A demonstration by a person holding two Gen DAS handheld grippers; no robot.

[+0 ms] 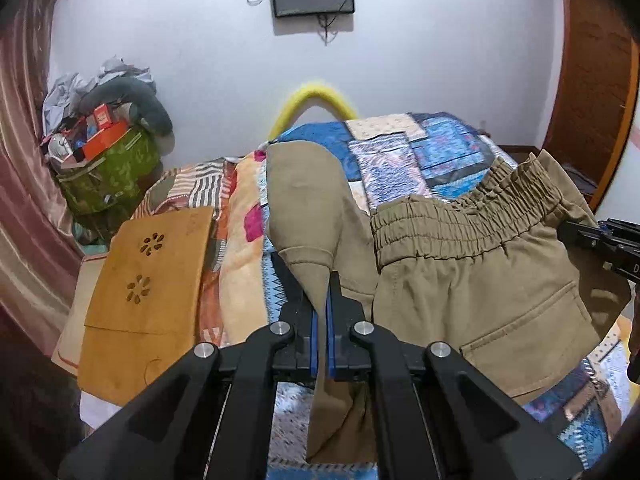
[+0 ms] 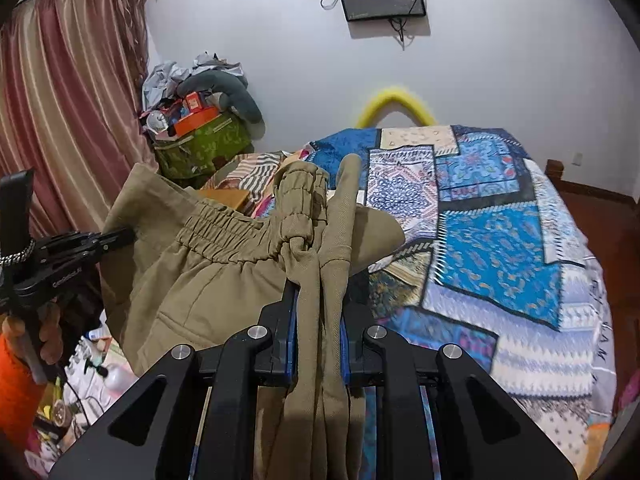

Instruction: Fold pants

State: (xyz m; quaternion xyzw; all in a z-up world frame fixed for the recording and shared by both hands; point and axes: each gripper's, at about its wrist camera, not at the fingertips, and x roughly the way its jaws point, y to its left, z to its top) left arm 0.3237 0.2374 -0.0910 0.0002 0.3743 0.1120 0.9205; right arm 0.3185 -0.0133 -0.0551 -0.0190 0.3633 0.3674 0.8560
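Observation:
Khaki pants [image 1: 460,280] with a gathered elastic waistband [image 1: 460,216] hang in the air over the bed, stretched between both grippers. My left gripper [image 1: 316,292] is shut on a thin fold of the cloth near a hemmed edge. At the right edge of that view, the right gripper [image 1: 568,230] pinches the waistband end. In the right wrist view, my right gripper [image 2: 320,292] is shut on a thick bunch of the pants [image 2: 208,272]. The left gripper [image 2: 124,235] holds the far side. A back pocket [image 1: 528,320] faces the left camera.
The bed wears a blue patchwork quilt [image 2: 500,240], with a striped blanket [image 1: 240,240] along its left side. An orange-brown board [image 1: 148,280] lies left of the bed. A green bag heaped with clutter [image 1: 108,176] fills the corner by the curtain [image 2: 60,100]. A hand [image 2: 48,336] grips the left tool.

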